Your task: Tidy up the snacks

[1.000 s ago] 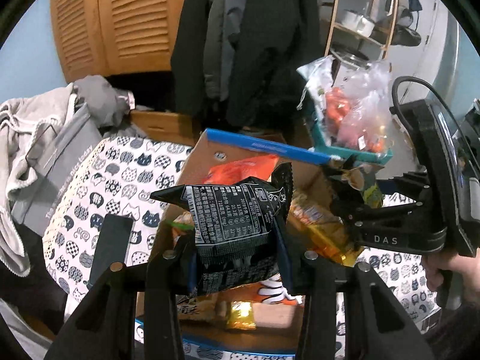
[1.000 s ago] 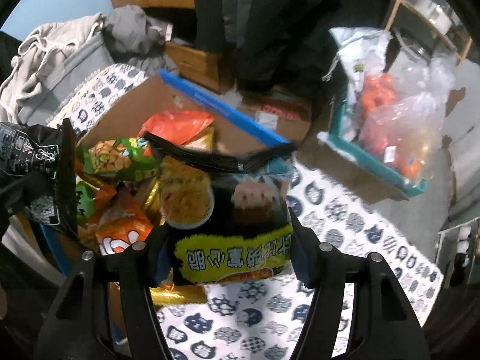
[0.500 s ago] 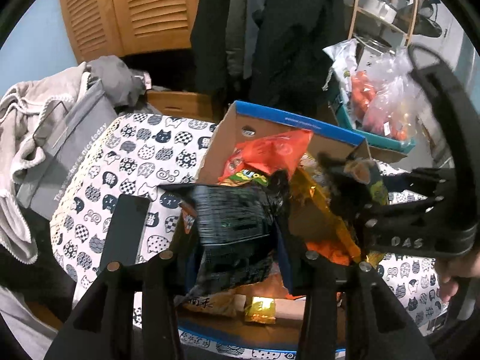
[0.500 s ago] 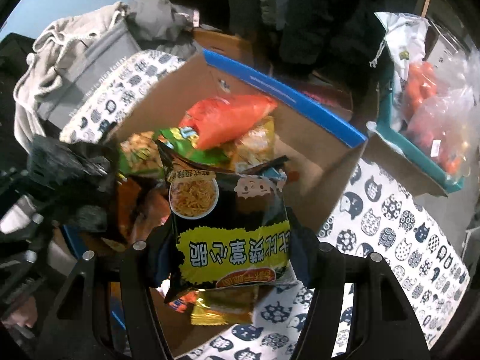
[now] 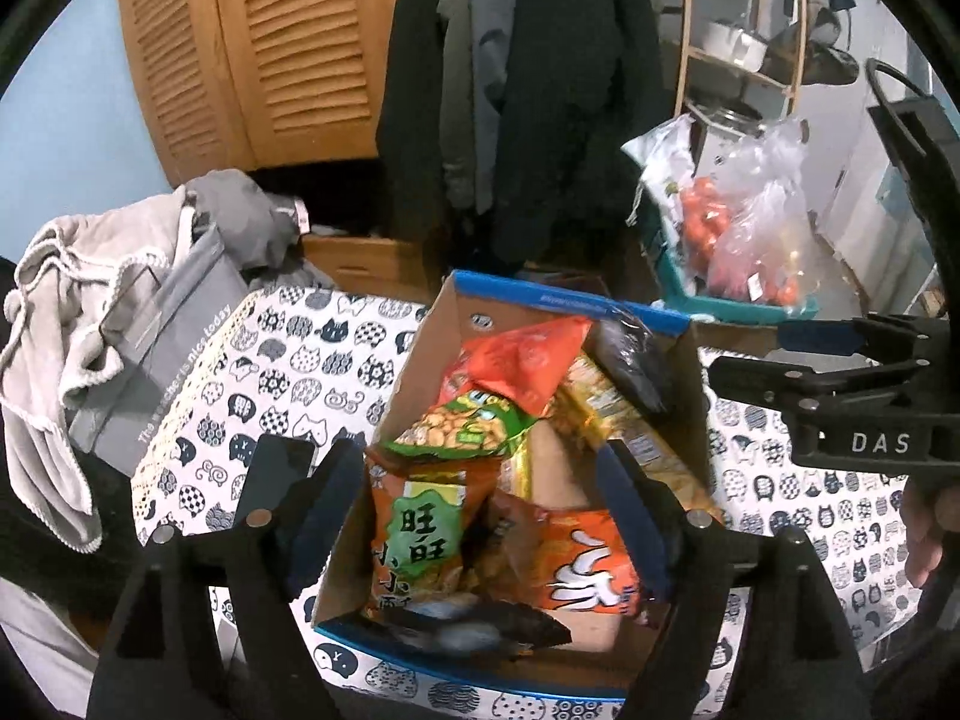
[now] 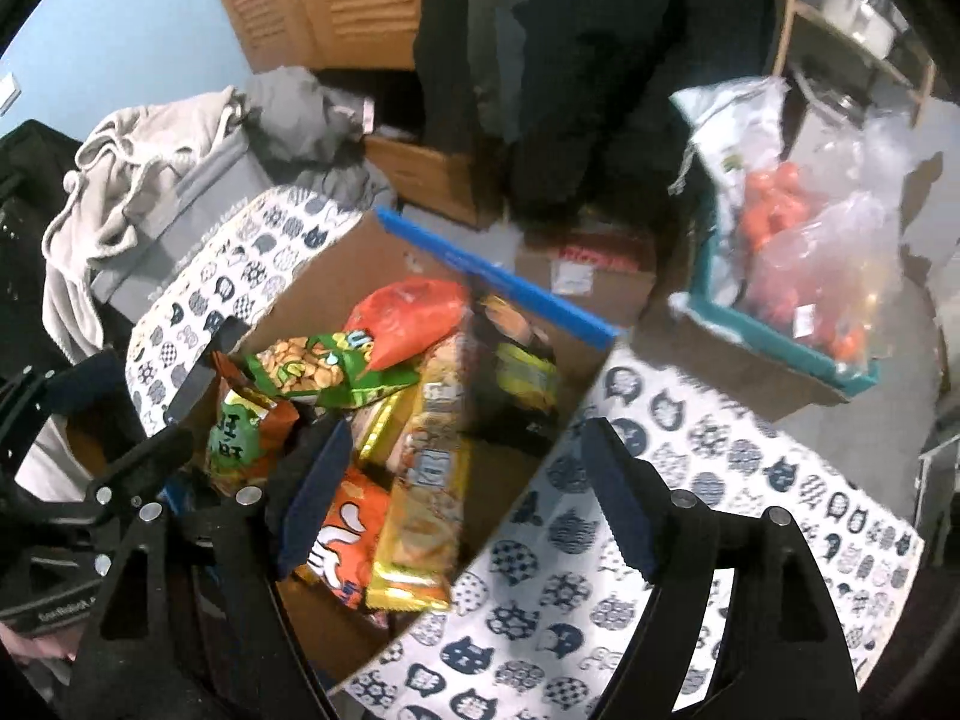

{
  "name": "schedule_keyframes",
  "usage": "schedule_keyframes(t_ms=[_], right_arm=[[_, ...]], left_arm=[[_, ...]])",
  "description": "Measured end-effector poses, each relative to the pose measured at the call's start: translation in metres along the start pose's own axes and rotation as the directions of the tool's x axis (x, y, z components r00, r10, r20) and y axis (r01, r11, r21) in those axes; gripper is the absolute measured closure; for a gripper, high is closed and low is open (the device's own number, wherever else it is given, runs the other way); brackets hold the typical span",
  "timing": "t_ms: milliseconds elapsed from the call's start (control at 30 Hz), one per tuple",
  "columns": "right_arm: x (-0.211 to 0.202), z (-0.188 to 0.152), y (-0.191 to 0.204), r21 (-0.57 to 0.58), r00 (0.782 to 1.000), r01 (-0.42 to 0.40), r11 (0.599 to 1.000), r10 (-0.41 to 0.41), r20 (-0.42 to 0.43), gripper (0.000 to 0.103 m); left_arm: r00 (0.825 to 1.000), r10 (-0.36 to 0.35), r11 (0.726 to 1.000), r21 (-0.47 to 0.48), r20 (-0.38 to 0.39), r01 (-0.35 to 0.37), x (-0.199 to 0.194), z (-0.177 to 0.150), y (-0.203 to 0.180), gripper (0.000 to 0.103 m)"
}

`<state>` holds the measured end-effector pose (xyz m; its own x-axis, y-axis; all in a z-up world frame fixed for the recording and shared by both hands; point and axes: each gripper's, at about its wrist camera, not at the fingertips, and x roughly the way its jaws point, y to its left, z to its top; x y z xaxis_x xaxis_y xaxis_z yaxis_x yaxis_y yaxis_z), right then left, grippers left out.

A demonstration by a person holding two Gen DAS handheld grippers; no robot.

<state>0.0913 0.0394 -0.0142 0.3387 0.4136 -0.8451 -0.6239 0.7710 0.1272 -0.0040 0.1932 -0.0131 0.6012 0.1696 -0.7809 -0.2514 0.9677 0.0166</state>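
A cardboard box with a blue rim point(image 5: 564, 300) point(image 6: 492, 276) on the cat-print cloth holds several snack bags. A black bag point(image 5: 474, 630) lies at its near edge. A black-and-yellow bag point(image 6: 516, 378) lies at its far side by an orange bag point(image 5: 528, 360) and a green peanut bag point(image 5: 474, 426) point(image 6: 312, 372). My left gripper point(image 5: 480, 498) is open and empty above the box's near part. My right gripper point(image 6: 462, 480) is open and empty over the box's right edge; it also shows at the right of the left wrist view point(image 5: 780, 360).
A dark phone point(image 5: 273, 474) lies on the cat-print cloth point(image 5: 288, 360) left of the box. Grey clothes and a grey bag point(image 5: 150, 324) sit at the left. A teal crate with bagged orange fruit point(image 6: 798, 252) stands at the right. Dark coats hang behind.
Both grippers opened and dropped their bags into the box: the black bag from the left, the black-and-yellow one from the right. Both grippers now hover empty over the box.
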Motion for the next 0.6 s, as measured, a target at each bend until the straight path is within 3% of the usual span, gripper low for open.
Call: schedule_keyframes(t_ms=[200, 600], right_arm=[[-0.037, -0.009, -0.01, 0.01, 0.996, 0.035, 0.999, -0.036, 0.076, 0.023], [-0.072, -0.023, -0.021, 0.024, 0.991, 0.039, 0.999, -0.041, 0.126, 0.023]], left_arm=[[0.999, -0.008, 1.0, 0.02, 0.044, 0.007, -0.021, 0.006, -0.012, 0.015], [0.998, -0.009, 0.999, 0.039, 0.063, 0.007, -0.039, 0.007, -0.025, 0.009]])
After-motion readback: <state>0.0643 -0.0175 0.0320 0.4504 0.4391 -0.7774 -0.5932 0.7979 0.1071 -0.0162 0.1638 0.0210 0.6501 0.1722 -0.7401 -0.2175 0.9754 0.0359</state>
